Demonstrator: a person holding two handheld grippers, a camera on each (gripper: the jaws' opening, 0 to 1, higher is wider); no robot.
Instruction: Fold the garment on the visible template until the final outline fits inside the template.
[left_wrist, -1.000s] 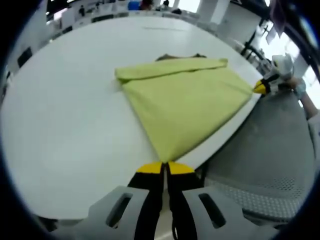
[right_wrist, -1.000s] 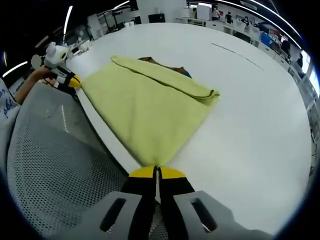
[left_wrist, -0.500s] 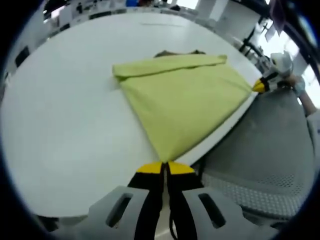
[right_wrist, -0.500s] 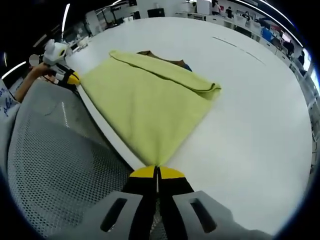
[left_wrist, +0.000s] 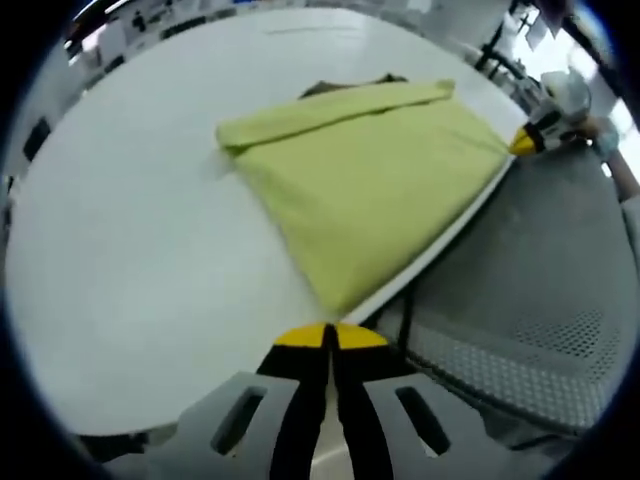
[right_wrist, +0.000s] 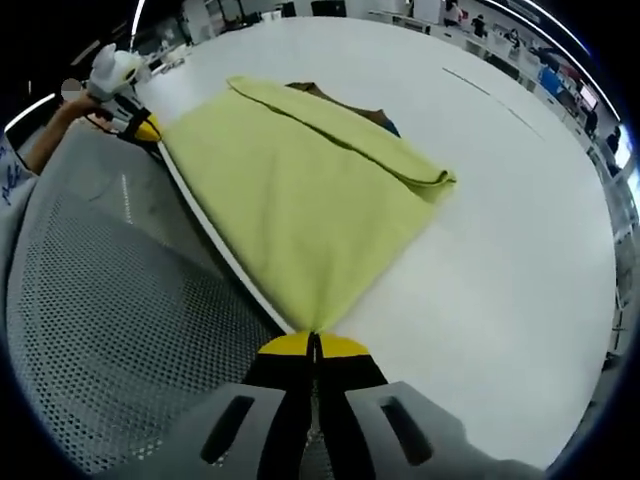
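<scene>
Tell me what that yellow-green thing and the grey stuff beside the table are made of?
The garment looks like soft matte knit cloth: it folds into a rolled edge and drapes without shine. The grey surface by the table looks like woven mesh, dotted with fine holes, possibly a chair back.

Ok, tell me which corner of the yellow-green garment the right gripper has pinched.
The right gripper has the near-edge corner of the garment, at the table edge. The left gripper pinches the opposite near-edge corner.
</scene>
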